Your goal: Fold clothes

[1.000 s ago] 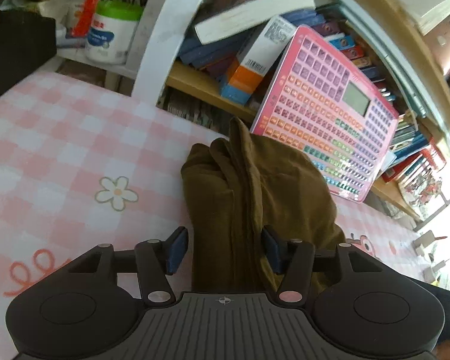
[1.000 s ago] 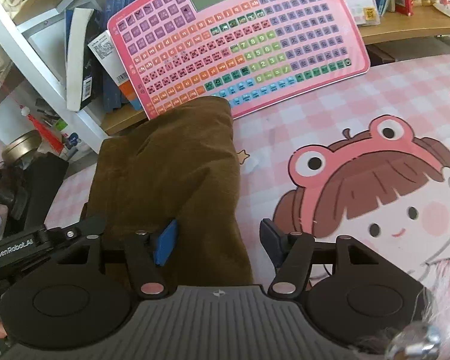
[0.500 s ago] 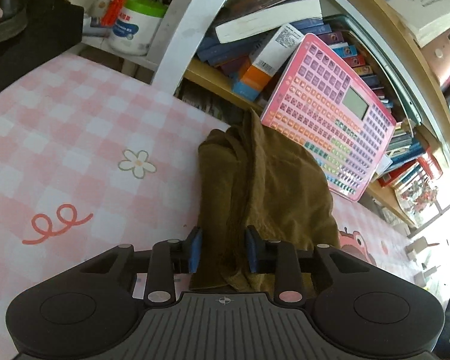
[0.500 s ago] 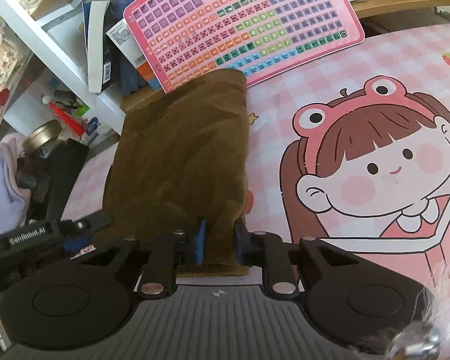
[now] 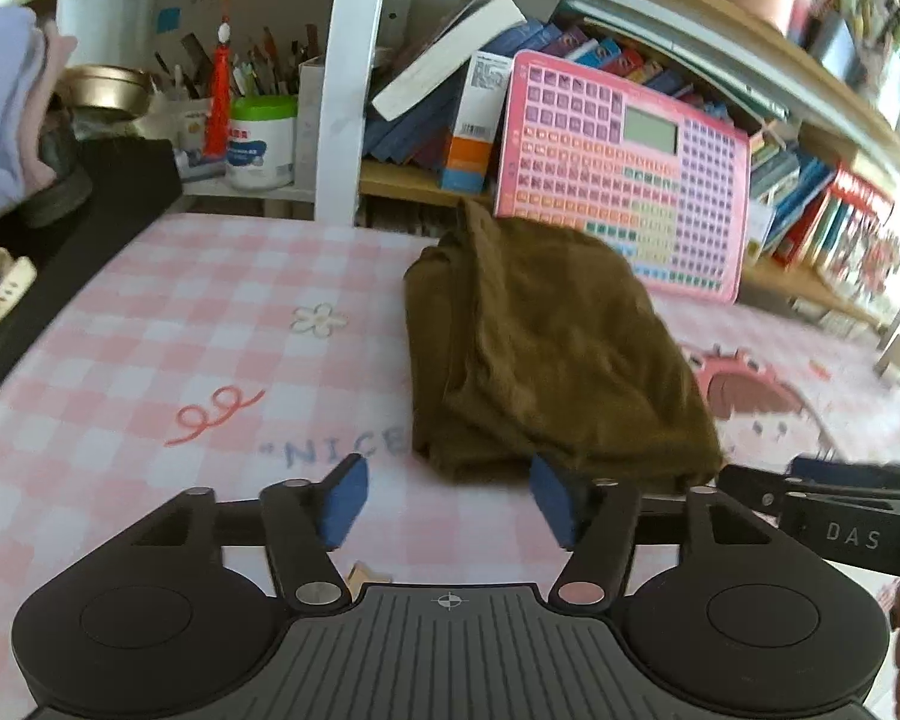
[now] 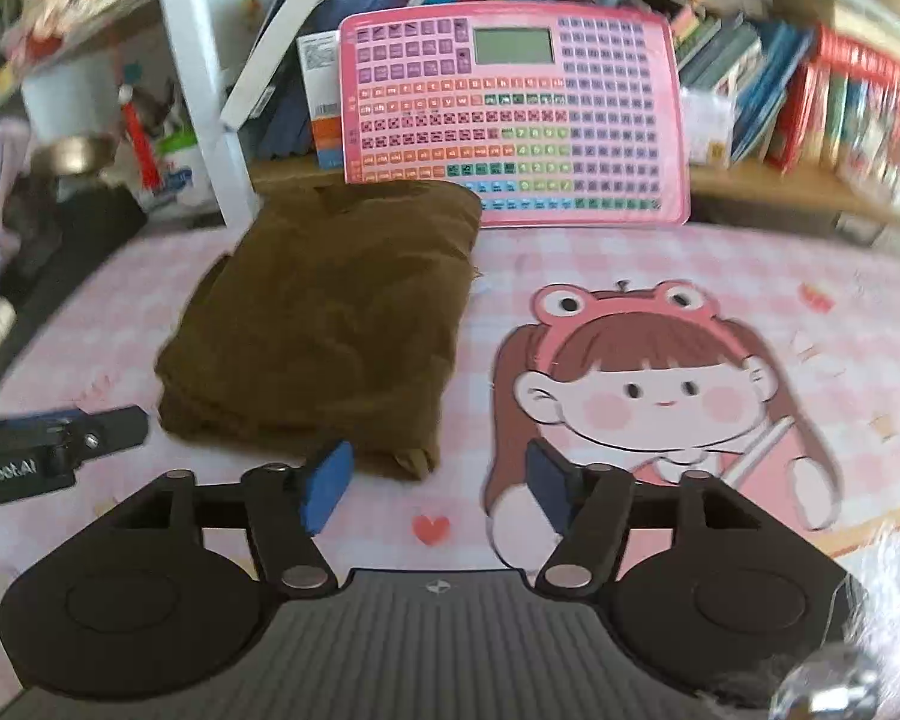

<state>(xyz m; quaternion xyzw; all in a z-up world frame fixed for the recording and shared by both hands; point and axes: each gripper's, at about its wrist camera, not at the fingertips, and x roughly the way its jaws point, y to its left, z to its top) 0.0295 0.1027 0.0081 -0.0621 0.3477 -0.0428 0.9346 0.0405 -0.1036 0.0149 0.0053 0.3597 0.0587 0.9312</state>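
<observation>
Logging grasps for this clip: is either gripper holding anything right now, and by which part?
Nothing is held. The jaws of the left gripper and right gripper are opening with nothing between them; the folded brown garment lies free on the table.

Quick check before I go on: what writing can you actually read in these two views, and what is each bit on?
"NICE": blue letters printed on the pink checked mat, left of the folded brown garment.
"DAS": on the right tongs' body, seen from the left wrist.
"Robot.AI", start cut off: on the left tongs' body, seen from the right wrist.
Pink keyboard toy, white jar, book spines: too blurred.
</observation>
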